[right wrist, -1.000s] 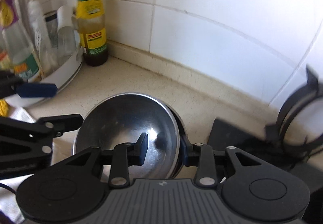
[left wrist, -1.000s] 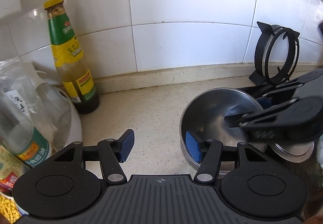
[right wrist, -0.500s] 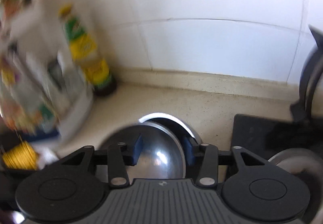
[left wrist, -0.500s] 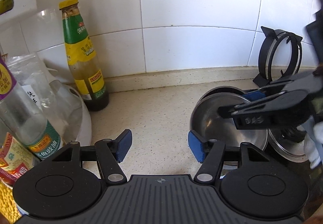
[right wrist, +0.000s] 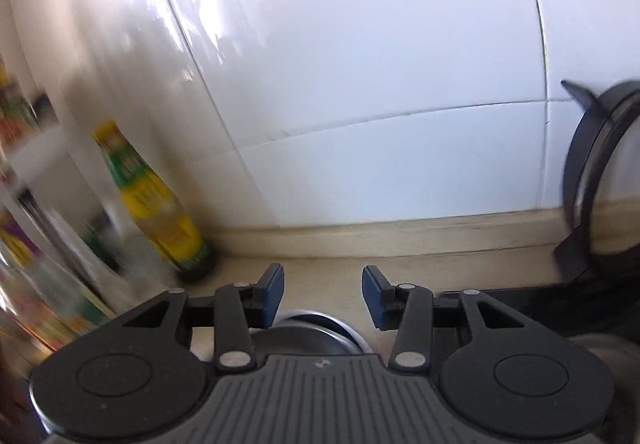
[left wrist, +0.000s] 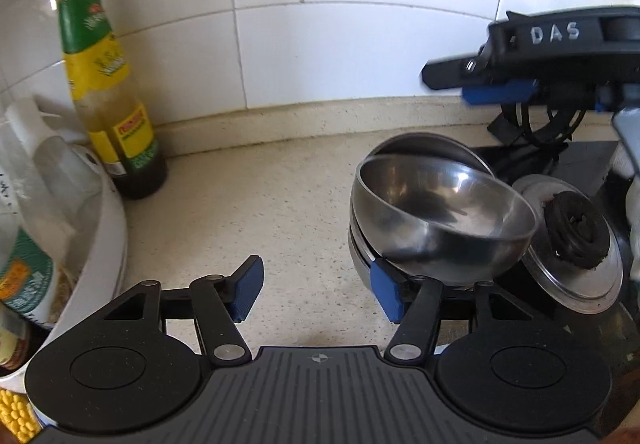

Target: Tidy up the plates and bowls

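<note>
A steel bowl (left wrist: 440, 212) lies tilted inside a second steel bowl (left wrist: 420, 148) on the speckled counter, right of centre in the left wrist view. My left gripper (left wrist: 320, 292) is open and empty, its right pad beside the bowls' near rim. My right gripper (right wrist: 323, 294) is open and empty; it also shows in the left wrist view (left wrist: 480, 82), raised above and behind the bowls. Only the bowls' rim (right wrist: 316, 318) shows below its fingers.
A sauce bottle (left wrist: 108, 84) stands by the tiled wall at the left, next to a white tub (left wrist: 108, 228) holding bottles and bags. A steel lid with a black knob (left wrist: 576, 240) lies right of the bowls. A black ring stand (right wrist: 592, 180) leans on the wall.
My right gripper let go of the top bowl, opened and rose up and away from it. The bowl now rests tilted in the lower bowl. My left gripper stayed open.
</note>
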{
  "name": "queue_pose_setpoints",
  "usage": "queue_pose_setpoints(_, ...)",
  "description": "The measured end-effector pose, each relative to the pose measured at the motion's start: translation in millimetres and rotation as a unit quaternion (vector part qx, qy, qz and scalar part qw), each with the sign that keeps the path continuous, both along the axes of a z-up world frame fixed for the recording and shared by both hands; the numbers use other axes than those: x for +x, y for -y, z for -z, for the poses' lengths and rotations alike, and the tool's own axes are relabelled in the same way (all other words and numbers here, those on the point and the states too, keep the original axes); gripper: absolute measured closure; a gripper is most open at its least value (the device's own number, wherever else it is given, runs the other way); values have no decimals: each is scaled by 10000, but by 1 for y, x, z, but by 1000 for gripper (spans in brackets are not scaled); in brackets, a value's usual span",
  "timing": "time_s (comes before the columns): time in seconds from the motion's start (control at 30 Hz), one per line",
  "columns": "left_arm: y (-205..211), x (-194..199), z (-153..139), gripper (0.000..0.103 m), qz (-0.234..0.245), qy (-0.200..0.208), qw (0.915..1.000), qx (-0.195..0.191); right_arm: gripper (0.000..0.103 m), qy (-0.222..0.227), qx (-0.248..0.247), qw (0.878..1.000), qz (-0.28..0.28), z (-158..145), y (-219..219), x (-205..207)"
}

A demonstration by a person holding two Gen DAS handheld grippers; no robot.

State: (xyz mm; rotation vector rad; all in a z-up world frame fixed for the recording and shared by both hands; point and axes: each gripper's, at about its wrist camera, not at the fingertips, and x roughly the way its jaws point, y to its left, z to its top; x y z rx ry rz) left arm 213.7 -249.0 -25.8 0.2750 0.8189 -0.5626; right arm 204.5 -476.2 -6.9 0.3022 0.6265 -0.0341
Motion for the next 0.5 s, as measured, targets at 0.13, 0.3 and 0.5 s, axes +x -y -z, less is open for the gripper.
queue_pose_setpoints(0.13,10,10,7,37,-67,36,9999,100,52,-391,-222,9984,341,23,6,14)
queue_pose_setpoints(0.3,-5,13,-3,34,-300,287,9991,-65,52,-378,-84,9971,659,34,24,21)
queue_pose_setpoints(0.5,0,-4,-12,33,-266,844,9956,-300,52,-807,-475,9946,439,57,14,40)
